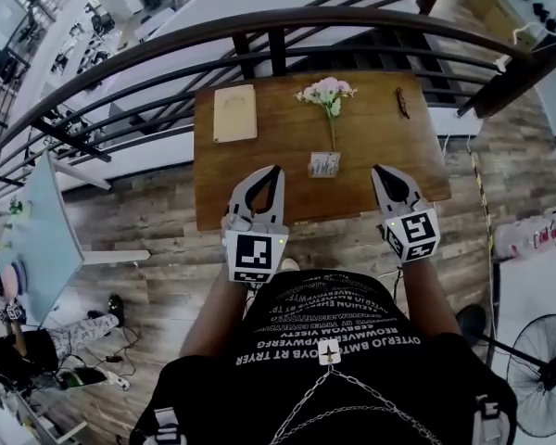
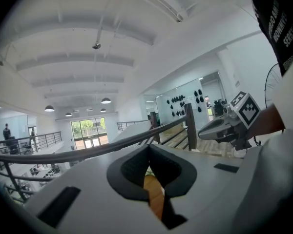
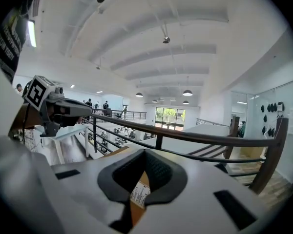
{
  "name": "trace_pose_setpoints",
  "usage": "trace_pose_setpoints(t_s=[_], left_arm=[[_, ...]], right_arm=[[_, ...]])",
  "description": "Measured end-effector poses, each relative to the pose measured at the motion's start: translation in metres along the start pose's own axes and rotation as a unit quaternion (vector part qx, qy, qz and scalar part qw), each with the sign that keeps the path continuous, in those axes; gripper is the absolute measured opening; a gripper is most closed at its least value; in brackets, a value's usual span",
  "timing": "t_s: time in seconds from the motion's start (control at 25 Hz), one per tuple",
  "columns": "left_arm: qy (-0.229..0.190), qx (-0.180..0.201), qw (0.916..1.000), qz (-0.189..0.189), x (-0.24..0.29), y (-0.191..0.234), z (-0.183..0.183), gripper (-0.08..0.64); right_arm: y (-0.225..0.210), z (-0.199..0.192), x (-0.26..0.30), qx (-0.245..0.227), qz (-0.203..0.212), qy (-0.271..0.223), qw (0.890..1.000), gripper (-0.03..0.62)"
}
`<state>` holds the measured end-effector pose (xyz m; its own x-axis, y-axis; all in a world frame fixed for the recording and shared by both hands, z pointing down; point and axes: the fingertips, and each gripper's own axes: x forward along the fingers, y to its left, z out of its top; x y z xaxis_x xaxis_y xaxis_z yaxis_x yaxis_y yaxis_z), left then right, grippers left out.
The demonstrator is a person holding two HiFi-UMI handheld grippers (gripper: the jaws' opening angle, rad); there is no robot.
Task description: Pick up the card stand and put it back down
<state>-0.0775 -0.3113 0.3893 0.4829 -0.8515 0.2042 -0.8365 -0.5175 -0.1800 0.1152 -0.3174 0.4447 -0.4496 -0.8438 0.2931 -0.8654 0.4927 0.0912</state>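
The card stand (image 1: 323, 164) stands upright on the brown table (image 1: 278, 128). It is in front of me, and the pink flowers (image 1: 326, 91) are behind it at twelve o'clock. My two grippers hang over the near edge of the table, one on each side of it.

My left gripper (image 1: 276, 171) is closed and holds nothing. The stand is at three o'clock from its tip. My right gripper (image 1: 378, 171) is closed too, and empty. The stand is at nine o'clock from it.

The stand's wide side runs from nine to three o'clock. I think both grippers are about as near, so whichever one I use must open first.
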Motion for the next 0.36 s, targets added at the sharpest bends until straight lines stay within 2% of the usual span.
trace_pose_setpoints(t_s=[0.12, 0.36], left_arm=[[-0.004, -0.024, 0.9997, 0.01, 0.011, -0.01, 0.008, 0.025], [-0.001, -0.03, 0.9994, 0.018, 0.039, -0.051, 0.016, 0.025]], right_arm=[[-0.011, 0.0, -0.006, -0.004, 0.011, 0.001, 1.0, 0.014], [-0.041, -0.005, -0.026, -0.007, 0.031, -0.004, 0.999, 0.014]])
